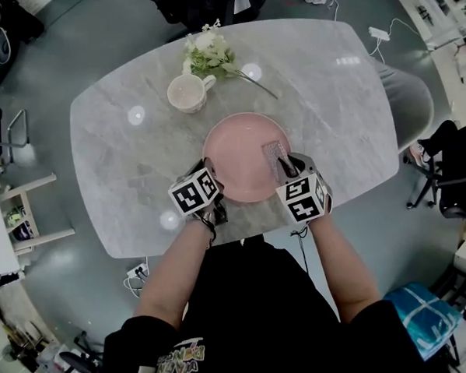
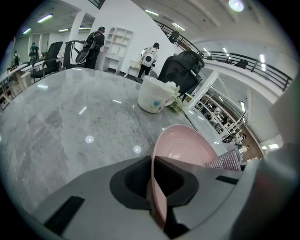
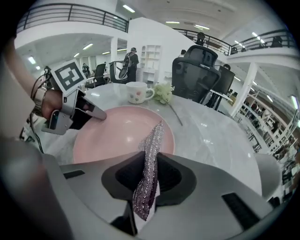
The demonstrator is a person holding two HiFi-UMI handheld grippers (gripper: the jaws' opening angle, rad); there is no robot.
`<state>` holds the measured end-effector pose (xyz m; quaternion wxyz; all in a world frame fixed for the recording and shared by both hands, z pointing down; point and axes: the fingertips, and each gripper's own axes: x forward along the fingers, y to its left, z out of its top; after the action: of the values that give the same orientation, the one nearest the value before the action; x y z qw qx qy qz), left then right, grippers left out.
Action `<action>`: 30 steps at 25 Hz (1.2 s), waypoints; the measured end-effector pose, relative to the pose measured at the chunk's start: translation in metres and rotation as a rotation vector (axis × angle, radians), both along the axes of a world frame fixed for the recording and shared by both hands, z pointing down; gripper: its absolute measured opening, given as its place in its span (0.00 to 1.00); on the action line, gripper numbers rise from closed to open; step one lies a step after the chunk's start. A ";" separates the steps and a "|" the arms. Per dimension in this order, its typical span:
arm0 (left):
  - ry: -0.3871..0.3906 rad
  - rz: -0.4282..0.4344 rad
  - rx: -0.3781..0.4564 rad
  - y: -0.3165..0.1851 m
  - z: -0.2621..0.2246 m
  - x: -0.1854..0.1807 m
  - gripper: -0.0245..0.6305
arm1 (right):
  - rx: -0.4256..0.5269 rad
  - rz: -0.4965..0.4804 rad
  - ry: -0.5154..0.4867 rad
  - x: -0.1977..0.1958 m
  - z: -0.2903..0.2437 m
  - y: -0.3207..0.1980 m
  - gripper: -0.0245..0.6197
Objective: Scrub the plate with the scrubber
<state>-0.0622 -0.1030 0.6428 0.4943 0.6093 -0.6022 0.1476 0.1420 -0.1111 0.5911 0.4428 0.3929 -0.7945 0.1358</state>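
A pink plate (image 1: 243, 154) lies on the grey marble table (image 1: 330, 106) in front of me. My left gripper (image 1: 215, 192) is shut on the plate's near left rim (image 2: 157, 187), which runs between its jaws. My right gripper (image 1: 287, 171) is shut on a glittery silver scrubber (image 3: 147, 168) that sticks out over the plate's right side (image 3: 117, 133). In the head view the scrubber (image 1: 275, 158) hangs over the plate's near right part. The left gripper (image 3: 96, 112) shows at the plate's edge in the right gripper view.
A white cup (image 1: 187, 92) and a sprig of white flowers (image 1: 209, 52) stand behind the plate. Office chairs (image 1: 450, 170) are at the right of the table, and a black chair (image 3: 199, 65) stands at its far side. People stand far off in the room.
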 end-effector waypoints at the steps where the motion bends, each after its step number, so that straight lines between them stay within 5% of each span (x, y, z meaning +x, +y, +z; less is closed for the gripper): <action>1: 0.004 -0.006 0.000 0.000 0.000 0.000 0.08 | -0.013 0.014 -0.028 -0.003 0.000 0.004 0.15; 7: 0.016 -0.027 -0.001 0.002 0.000 0.000 0.08 | -0.091 0.062 -0.139 -0.026 0.002 0.030 0.15; 22: 0.049 -0.038 0.006 0.003 0.001 -0.001 0.08 | -0.082 -0.118 -0.199 -0.124 -0.001 0.044 0.15; 30: 0.091 -0.015 0.001 0.006 0.000 0.001 0.08 | -0.123 -0.009 -0.277 -0.124 0.001 0.026 0.15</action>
<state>-0.0616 -0.0975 0.6431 0.5217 0.6111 -0.5839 0.1157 0.0184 -0.0855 0.5920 0.3529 0.3387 -0.8399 0.2352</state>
